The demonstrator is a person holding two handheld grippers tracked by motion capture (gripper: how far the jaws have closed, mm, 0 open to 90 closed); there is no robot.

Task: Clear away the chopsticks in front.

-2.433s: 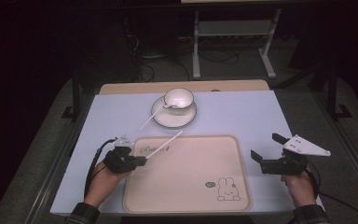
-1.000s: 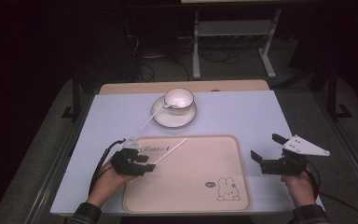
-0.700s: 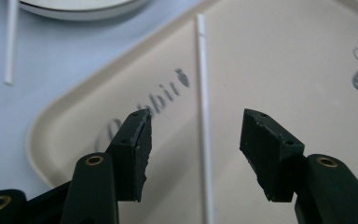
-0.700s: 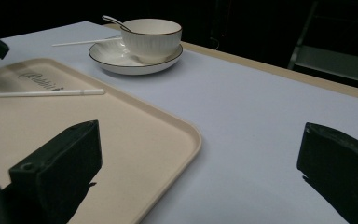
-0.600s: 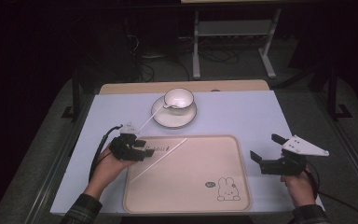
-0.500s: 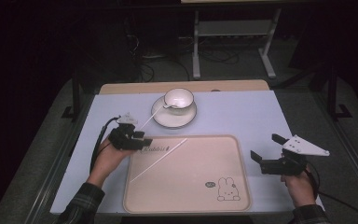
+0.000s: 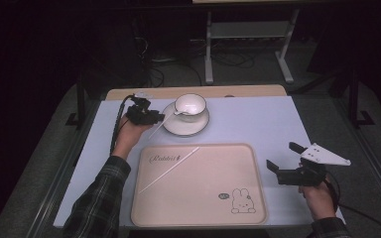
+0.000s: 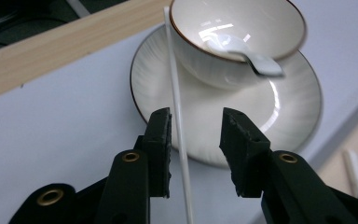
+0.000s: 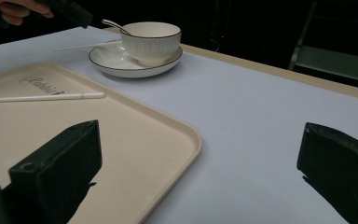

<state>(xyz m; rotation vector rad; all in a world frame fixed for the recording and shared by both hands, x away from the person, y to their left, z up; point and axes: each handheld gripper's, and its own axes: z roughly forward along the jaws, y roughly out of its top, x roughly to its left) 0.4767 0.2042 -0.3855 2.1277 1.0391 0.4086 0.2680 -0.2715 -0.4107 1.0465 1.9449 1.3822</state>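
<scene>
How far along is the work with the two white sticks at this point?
Done: one white stick lies on the tray. In hand: the left gripper straddles the second stick, which leans on the saucer. Its jaws have just been closing, but the pads do not press the stick yet. Left: grip it and carry it, probably to the tray. The right gripper waits open beside the tray.

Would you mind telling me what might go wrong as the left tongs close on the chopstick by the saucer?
The left tongs have been closing around the chopstick, which sits close to one pad, so it may twist or slip. Its far end leans on the cup; lifting could nudge the cup or the spoon on the saucer.
</scene>
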